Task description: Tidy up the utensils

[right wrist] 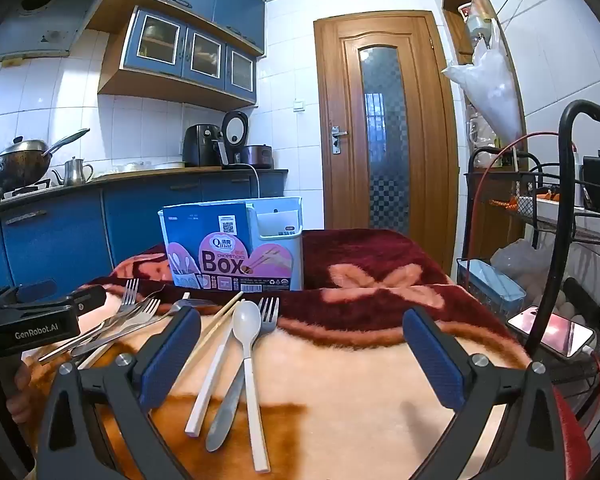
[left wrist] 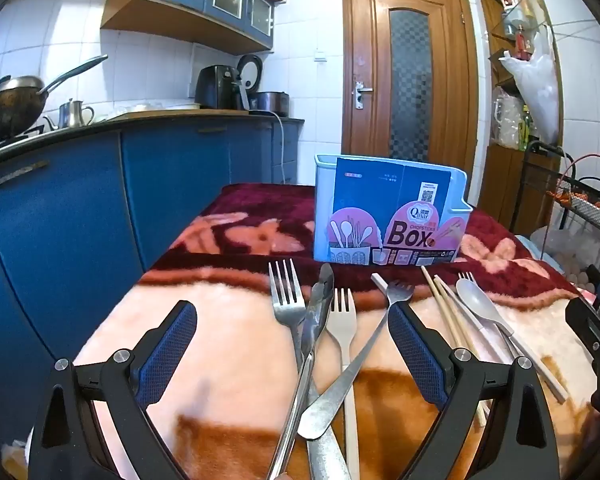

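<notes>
Both tongs wide, empty. Fork pile (left wrist: pixel 320 344) lies between left tongs (left wrist: pixel 292 344), handles toward them (left nearer). White spoon (right wrist: pixel 247 356) just inside right tongs (right wrist: pixel 302 354). Chopstick box (left wrist: pixel 388 216) beyond.

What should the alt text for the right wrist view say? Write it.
The right tool hangs open over a white spoon, chopsticks and forks on a blanket-covered table; a pale blue chopsticks box stands behind them.

Left gripper (left wrist: pixel 292 344) fingers spread wide; right gripper (right wrist: pixel 302 350) likewise.
</notes>
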Available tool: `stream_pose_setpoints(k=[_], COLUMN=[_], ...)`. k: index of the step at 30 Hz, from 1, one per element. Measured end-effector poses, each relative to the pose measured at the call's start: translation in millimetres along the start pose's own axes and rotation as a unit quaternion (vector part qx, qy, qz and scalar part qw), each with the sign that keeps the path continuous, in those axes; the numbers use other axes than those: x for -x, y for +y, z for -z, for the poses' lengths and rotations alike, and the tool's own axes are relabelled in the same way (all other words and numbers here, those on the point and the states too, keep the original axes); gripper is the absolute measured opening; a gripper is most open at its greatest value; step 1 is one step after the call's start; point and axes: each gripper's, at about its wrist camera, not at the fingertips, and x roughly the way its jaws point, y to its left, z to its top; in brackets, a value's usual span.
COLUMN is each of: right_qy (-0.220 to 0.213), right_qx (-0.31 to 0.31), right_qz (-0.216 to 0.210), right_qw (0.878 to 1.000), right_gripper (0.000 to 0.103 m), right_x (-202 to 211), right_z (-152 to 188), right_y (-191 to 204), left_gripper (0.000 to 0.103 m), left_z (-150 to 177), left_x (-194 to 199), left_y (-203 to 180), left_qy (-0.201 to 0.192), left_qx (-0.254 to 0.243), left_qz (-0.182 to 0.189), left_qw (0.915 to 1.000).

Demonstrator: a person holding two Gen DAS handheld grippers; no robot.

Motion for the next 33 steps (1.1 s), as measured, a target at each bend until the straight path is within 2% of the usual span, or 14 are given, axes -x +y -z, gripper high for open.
stream_pose_setpoints(k=[33], right_qy=[0.003], right_qx=[0.005], right_qz=[0.002], right_qw=[1.0], right_gripper=[0.103], right_x=[-0.6], right_z=[0.0], right_y=[1.6], left_gripper=[0.096], left_z=[0.3], left_x=[0.6], left_y=[0.5], left_qy=[-0.006], left_qx=[0.005], left_qz=[0.001], left_qw=[1.0])
